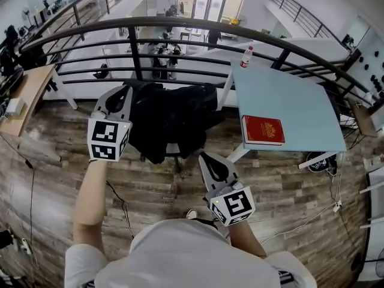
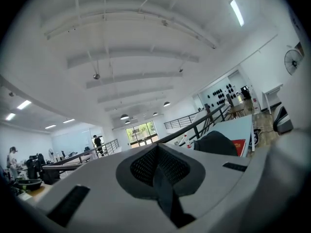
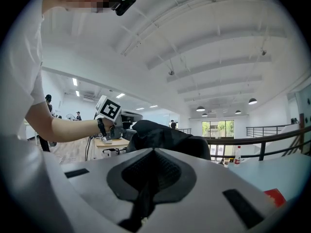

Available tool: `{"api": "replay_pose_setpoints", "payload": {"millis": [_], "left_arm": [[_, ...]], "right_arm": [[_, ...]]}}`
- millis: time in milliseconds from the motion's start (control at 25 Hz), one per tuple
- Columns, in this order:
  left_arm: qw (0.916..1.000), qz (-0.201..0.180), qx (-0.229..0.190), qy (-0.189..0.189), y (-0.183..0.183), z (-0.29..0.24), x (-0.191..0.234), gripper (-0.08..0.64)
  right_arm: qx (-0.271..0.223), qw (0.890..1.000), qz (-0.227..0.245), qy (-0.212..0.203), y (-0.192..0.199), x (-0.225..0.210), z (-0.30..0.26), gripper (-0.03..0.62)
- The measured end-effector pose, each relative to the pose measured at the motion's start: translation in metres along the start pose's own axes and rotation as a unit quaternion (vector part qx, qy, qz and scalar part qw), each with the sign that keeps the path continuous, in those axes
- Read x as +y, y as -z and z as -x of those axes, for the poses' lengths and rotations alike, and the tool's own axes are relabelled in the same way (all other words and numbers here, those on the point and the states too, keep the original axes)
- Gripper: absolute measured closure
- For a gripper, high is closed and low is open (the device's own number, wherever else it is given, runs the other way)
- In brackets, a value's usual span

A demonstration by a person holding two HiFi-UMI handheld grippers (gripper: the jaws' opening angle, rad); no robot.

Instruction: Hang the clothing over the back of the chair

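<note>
- Between the two tongs: crumpled black fabric clothing (image 1: 171,122), draped over a chair (image 1: 174,151) and mostly hiding it.
- Left gripper (image 1: 123,95): clenched on nothing, tip just beside the clothing.
- Right gripper (image 1: 207,161): clenched, empty, near the clothing's lower edge.
- Beyond the right gripper: red hardcover book (image 1: 263,130) on a pale blue rectangular table (image 1: 282,95).

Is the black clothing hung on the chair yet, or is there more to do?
Nearly finished, it seems. The black clothing already lies draped over the chair. Nothing is in hand: the left claw and right claw are both shut and empty. What's left, maybe, is tidying how it hangs.
</note>
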State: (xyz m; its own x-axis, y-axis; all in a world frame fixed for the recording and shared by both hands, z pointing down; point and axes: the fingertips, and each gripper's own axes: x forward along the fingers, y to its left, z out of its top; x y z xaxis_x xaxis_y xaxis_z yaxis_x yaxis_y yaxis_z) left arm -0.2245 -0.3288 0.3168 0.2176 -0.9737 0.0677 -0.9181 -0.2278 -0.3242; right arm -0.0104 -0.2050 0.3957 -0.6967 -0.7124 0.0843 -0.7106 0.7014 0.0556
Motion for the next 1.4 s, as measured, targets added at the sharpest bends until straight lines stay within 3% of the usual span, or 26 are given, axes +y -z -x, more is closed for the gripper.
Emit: {"api": "replay_pose_setpoints", "payload": {"millis": [320,480,720,1400], "left_arm": [[0.9998,0.007,0.01,0.016,0.007,0.023,0.001,0.537],[0.9998,-0.011,-0.005,0.013,0.004,0.042,-0.002,0.537],[0.9996,0.006,-0.027,0.008,0.017,0.078,-0.007,0.537],[0.9963,0.026,-0.081,-0.013,0.003,0.162,0.007,0.537]], "right_arm": [[-0.004,1.0,0.005,-0.002,-0.008,0.022,-0.003,0.575],[-0.009,1.0,0.011,0.002,-0.011,0.024,-0.001,0.575],[-0.01,1.0,0.016,0.012,-0.013,0.025,0.0,0.575],[-0.015,0.998,0.027,0.055,-0.022,0.028,0.008,0.575]]}}
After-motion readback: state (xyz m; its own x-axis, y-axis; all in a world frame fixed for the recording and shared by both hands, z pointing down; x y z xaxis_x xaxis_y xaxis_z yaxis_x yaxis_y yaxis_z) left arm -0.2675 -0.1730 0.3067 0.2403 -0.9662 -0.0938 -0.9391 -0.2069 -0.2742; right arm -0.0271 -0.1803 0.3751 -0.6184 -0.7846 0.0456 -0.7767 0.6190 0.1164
